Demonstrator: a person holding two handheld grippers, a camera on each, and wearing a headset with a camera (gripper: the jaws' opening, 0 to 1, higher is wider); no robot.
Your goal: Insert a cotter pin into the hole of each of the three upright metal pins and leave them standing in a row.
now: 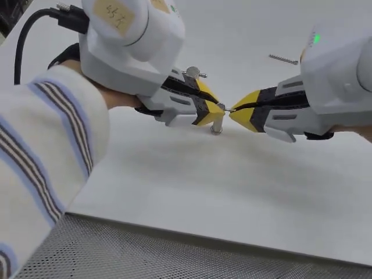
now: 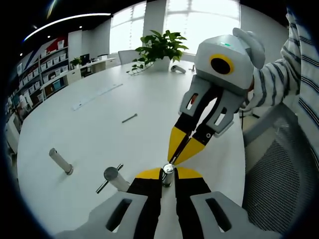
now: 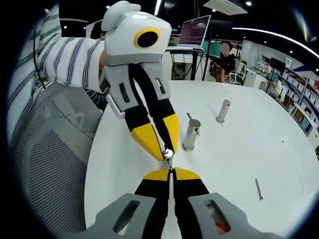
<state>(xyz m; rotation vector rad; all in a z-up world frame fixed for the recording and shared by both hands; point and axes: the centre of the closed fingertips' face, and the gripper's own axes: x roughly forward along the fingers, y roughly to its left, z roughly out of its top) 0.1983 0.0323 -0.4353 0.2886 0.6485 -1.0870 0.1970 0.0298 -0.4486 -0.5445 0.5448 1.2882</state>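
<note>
My left gripper point(image 1: 214, 108) point(image 2: 168, 175) is shut on the top of an upright metal pin point(image 1: 217, 124) point(image 2: 168, 170) point(image 3: 168, 152) standing on the white table point(image 1: 232, 186). My right gripper point(image 1: 235, 112) point(image 3: 170, 172) meets it tip to tip from the right and is shut on a thin cotter pin point(image 1: 228, 110) point(image 3: 169, 162), whose end touches the pin's head. A second metal pin point(image 1: 192, 72) point(image 2: 114, 177) point(image 3: 191, 133) stands behind with a cotter pin through it. A third, bare pin point(image 2: 61, 161) point(image 3: 223, 110) stands farther off.
A loose cotter pin point(image 1: 283, 58) point(image 2: 129, 118) point(image 3: 258, 189) lies on the table beyond the right gripper. A black power cable point(image 1: 26, 32) lies at the far left. The table's near edge borders a grey mesh surface point(image 1: 145, 256). A potted plant point(image 2: 160, 44) stands at the far end.
</note>
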